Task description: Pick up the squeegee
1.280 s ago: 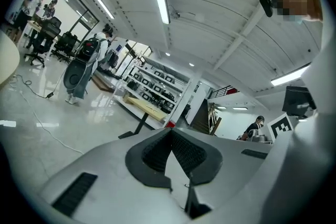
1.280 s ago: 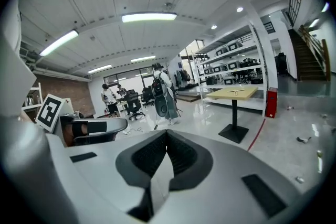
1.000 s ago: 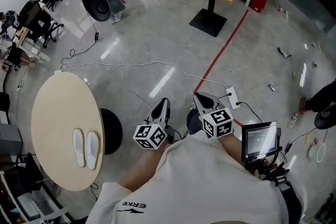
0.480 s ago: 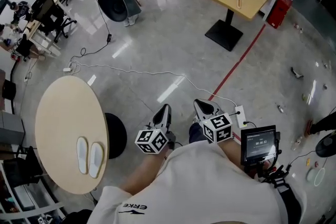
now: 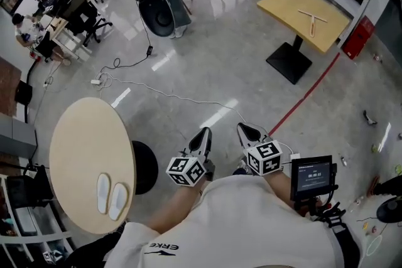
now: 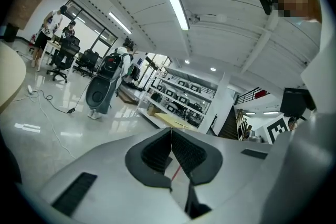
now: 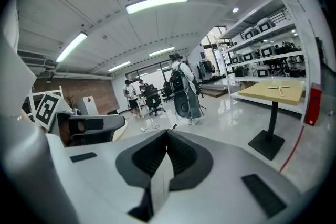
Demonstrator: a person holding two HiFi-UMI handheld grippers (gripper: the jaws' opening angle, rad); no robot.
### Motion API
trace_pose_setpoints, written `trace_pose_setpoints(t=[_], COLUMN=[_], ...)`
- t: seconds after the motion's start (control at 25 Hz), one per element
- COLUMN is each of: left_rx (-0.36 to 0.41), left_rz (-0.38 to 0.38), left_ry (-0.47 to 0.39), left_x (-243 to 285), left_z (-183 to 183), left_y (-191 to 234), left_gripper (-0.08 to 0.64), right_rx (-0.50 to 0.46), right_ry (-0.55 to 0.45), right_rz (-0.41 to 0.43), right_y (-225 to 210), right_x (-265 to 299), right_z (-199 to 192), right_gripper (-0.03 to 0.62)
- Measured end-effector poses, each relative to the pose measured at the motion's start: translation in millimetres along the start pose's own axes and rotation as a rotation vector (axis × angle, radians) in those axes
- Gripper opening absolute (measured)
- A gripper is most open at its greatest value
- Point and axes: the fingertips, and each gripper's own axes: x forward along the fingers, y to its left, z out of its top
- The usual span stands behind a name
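Note:
The squeegee [image 5: 312, 17], a pale T-shaped tool, lies on a square yellow table [image 5: 295, 0] far ahead at the upper right of the head view. The right gripper view shows the same squeegee [image 7: 280, 88] on that table [image 7: 289, 93] at the right. My left gripper [image 5: 202, 137] and right gripper [image 5: 247, 132] are held side by side close to my body, both shut and empty, over bare floor. The left gripper [image 6: 171, 131] points towards the shelves, and its view shows the yellow table [image 6: 176, 122] just above its tip. The right gripper [image 7: 167, 132] points into the hall.
A round beige table [image 5: 81, 141] bearing white slippers [image 5: 110, 196] stands at my left. A white cable [image 5: 166, 95] and a red floor line [image 5: 313, 95] cross the floor ahead. A black standing machine [image 5: 157, 0], shelves and desks with seated people lie beyond.
The whole scene has slid towards me: the yellow table with the squeegee and the black machine sit lower and larger in the head view. Both grippers stay shut before my body.

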Motion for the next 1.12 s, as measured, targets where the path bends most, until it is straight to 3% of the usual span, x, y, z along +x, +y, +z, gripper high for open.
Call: trace_pose_setpoints(t=[0.28,0.52,1.12], left_rx=[0.001,-0.005,0.060], left_rz=[0.033,0.056,-0.075], left_ry=[-0.047,-0.026,0.112], left_x=[41.1,65.3,174.2], left_z=[16.8,21.0,52.4], left_y=[15.9,34.3,59.1], left_gripper=[0.005,0.005,0.005], right_rx=[-0.034,-0.024,0.028], right_ry=[0.005,0.018,-0.009], right_rz=[0.056,0.062,-0.094], right_y=[-26.7,-42.1,-108.1], right_x=[42.7,66.8,113.9], right_z=[24.9,35.8,80.9], right_gripper=[0.003,0.003,0.003])
